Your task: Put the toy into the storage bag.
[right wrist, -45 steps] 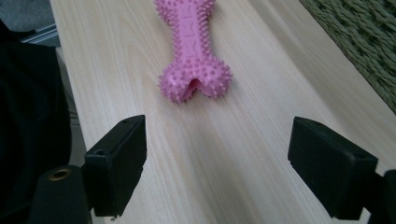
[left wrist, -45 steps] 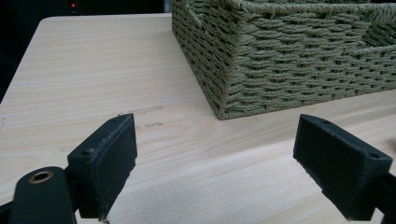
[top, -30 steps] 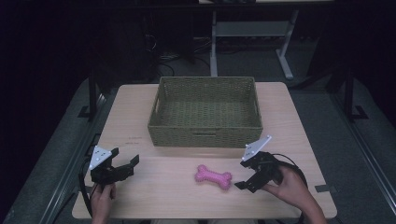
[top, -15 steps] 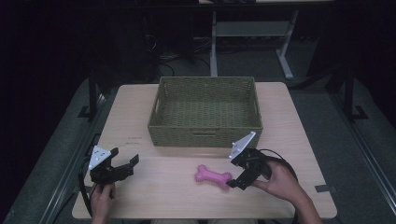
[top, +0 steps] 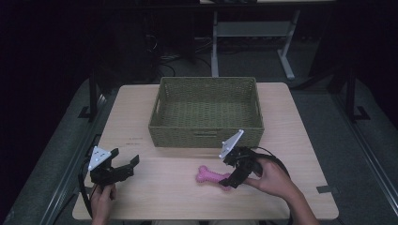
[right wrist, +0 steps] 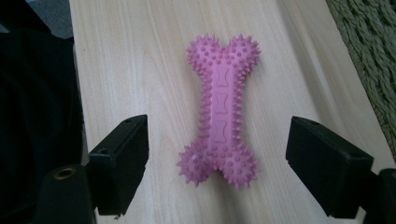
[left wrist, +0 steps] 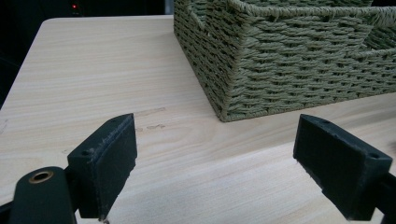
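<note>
A pink spiked rubber bone (top: 211, 176) (right wrist: 220, 110) lies flat on the wooden table (top: 169, 197), in front of the woven green basket (top: 206, 136) (left wrist: 285, 65). My right gripper (top: 231, 178) (right wrist: 217, 163) is open, and its jaws stand on either side of the bone's near end without touching it. At the table's front left, my left gripper (top: 127, 166) (left wrist: 217, 163) is open with nothing but bare table between its jaws; it faces the basket's near left corner.
The basket is empty and stands in the middle of the table towards the back. A black cable (top: 274, 159) loops behind the right hand. The table's front edge is close to both hands. Dark floor and desk legs (top: 215, 42) lie beyond.
My right gripper has moved left along the table to the bone, so its jaws now straddle the bone's end. The left gripper and the bone have stayed put.
</note>
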`<state>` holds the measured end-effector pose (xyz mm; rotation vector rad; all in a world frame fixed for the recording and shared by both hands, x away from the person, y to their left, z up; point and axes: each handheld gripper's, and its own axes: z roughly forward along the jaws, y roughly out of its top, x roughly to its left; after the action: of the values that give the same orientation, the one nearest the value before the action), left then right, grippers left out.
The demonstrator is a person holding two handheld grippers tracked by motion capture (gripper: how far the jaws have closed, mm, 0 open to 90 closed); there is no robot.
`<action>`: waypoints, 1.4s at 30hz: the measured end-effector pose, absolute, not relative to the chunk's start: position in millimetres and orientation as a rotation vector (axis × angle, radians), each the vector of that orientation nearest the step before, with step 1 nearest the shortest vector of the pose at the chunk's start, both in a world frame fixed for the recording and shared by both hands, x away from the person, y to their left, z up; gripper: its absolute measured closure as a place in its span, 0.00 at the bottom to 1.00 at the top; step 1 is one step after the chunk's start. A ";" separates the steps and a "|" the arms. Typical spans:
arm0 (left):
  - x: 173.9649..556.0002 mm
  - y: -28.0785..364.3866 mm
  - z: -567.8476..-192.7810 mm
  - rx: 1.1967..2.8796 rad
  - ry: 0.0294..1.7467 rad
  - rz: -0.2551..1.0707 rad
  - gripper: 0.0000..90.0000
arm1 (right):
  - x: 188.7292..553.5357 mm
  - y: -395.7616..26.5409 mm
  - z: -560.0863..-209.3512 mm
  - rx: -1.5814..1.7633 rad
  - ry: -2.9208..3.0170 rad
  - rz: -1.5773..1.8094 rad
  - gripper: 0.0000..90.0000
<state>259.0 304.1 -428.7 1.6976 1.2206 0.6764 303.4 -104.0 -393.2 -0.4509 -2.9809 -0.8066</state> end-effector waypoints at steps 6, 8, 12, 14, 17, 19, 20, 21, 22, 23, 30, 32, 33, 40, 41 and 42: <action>258.8 305.5 -428.5 1.688 1.223 0.675 0.14 | 307.5 -91.8 -397.0 -0.435 -2.990 -0.775 0.24; 258.8 305.6 -428.6 1.686 1.224 0.675 0.14 | 308.8 -88.6 -399.7 -0.436 -2.993 -0.752 0.25; 258.9 305.2 -428.7 1.688 1.224 0.673 0.14 | 310.4 -83.5 -403.4 -0.427 -3.001 -0.733 0.28; 258.8 305.1 -428.6 1.691 1.221 0.674 0.14 | 310.9 -81.2 -404.9 -0.423 -3.010 -0.723 0.28; 258.5 304.9 -428.5 1.689 1.221 0.674 0.14 | 311.7 -77.8 -408.2 -0.431 -3.017 -0.696 0.28; 258.5 305.1 -428.5 1.689 1.222 0.673 0.14 | 312.3 -75.7 -410.7 -0.429 -3.015 -0.688 0.30; 258.5 305.2 -428.4 1.689 1.222 0.673 0.14 | 312.6 -74.5 -411.9 -0.425 -3.018 -0.682 0.30; 258.4 305.2 -428.4 1.687 1.223 0.674 0.14 | 312.3 -73.3 -412.9 -0.425 -3.024 -0.675 0.30; 258.4 305.1 -428.4 1.687 1.223 0.674 0.14 | 312.5 -72.1 -413.9 -0.421 -3.027 -0.669 0.30; 258.4 305.2 -428.4 1.688 1.222 0.674 0.14 | 312.7 -71.1 -414.6 -0.418 -3.029 -0.667 0.31; 258.3 305.5 -428.3 1.686 1.222 0.674 0.14 | 313.9 -64.3 -420.5 -0.406 -3.034 -0.635 0.38; 258.3 305.7 -428.3 1.686 1.221 0.674 0.14 | 314.2 -63.5 -422.2 -0.403 -3.027 -0.635 0.41; 258.3 305.7 -428.2 1.687 1.221 0.673 0.14 | 314.3 -63.1 -423.1 -0.404 -3.029 -0.628 0.41; 258.4 304.9 -428.2 1.686 1.219 0.672 0.14 | 315.3 -62.4 -427.3 -0.402 -3.039 -0.613 0.48; 258.5 305.0 -428.3 1.687 1.219 0.671 0.14 | 315.3 -62.2 -427.6 -0.404 -3.039 -0.611 0.49; 258.5 305.1 -428.3 1.688 1.219 0.670 0.14 | 315.5 -61.9 -428.3 -0.402 -3.037 -0.605 0.49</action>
<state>258.5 305.1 -428.3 1.6876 1.2194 0.6703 315.5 -61.9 -428.3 -0.4019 -3.0366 -0.6046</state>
